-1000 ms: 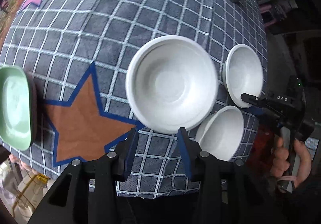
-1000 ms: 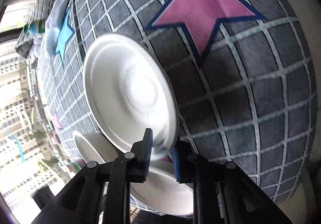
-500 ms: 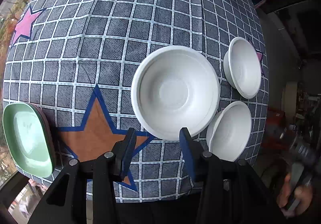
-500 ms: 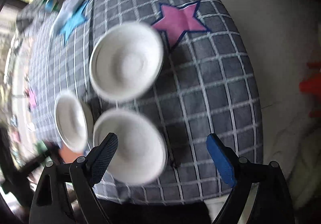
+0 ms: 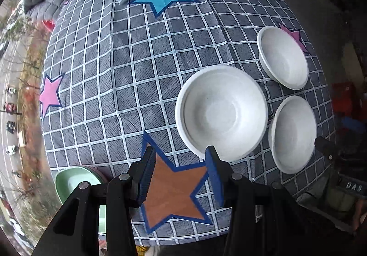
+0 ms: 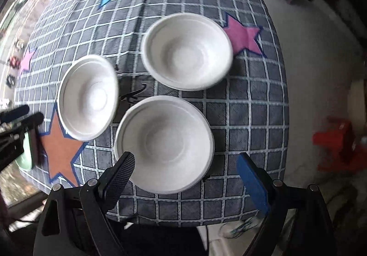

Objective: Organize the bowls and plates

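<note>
Left wrist view: the left gripper hangs part-open and empty above the large white bowl at one o'clock.

Right wrist view: the right gripper gapes wide, empty, over the near bowl; stacking likely comes next, needing a rim grasp.

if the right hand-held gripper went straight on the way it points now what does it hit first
Most likely the nearest white bowl, which lies just ahead between the open fingers of the right hand-held gripper. Nothing else shows in that line, though depth is hard to judge.
</note>
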A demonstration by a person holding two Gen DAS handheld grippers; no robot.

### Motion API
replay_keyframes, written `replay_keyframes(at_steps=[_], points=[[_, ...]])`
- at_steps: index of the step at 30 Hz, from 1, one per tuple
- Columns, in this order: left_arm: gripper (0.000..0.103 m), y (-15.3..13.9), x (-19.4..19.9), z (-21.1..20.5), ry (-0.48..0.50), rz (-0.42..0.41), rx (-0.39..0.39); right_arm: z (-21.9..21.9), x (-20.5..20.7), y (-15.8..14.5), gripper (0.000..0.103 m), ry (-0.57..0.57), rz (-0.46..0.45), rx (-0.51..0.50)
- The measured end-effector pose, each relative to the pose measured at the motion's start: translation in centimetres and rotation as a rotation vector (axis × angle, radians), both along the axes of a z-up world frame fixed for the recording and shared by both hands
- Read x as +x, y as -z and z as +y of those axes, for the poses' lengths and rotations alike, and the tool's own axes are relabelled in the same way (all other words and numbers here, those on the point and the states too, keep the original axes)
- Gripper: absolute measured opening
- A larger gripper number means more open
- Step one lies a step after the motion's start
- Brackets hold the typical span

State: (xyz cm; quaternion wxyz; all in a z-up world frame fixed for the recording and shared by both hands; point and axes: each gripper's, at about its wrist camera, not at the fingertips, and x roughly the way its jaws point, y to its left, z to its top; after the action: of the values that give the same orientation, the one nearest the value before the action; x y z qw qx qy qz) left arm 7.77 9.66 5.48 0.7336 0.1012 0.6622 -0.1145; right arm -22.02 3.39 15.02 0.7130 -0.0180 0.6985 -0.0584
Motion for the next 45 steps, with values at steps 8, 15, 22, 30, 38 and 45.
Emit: replay_keyframes(at_steps=[8, 15, 22, 30, 38, 45], points=[[0.051, -0.2, 0.0, 0.4, 0.015, -0.013, 0.004, 1.7, -0.4, 0.1, 0.091, -0.063, -0.010, -0.054], [0.054, -0.1, 0.0, 0.2, 0.019, -0.012, 0.006, 1.2, -1.1, -0.2, 0.091, -0.032, 0.001, -0.047], [0.055, 0.0, 0.1, 0.0, 0.018, -0.010, 0.017, 0.4, -1.3, 0.2, 0.091, -0.012, 0.001, -0.033], [0.055, 0.4, 0.1, -0.3, 0.011, 0.003, 0.029, -0.2, -1.3, 0.5, 0.091, -0.009, -0.002, -0.015], [0.058, 1.9, 0.1, 0.5, -0.052, 0.068, 0.017, -1.1, -1.3, 1.2, 0.091, 0.008, 0.014, 0.003], [0.058, 2.7, -0.4, 0.2, -0.068, 0.094, 0.030, -2.0, -1.6, 2.0, 0.091, 0.026, 0.038, 0.012]])
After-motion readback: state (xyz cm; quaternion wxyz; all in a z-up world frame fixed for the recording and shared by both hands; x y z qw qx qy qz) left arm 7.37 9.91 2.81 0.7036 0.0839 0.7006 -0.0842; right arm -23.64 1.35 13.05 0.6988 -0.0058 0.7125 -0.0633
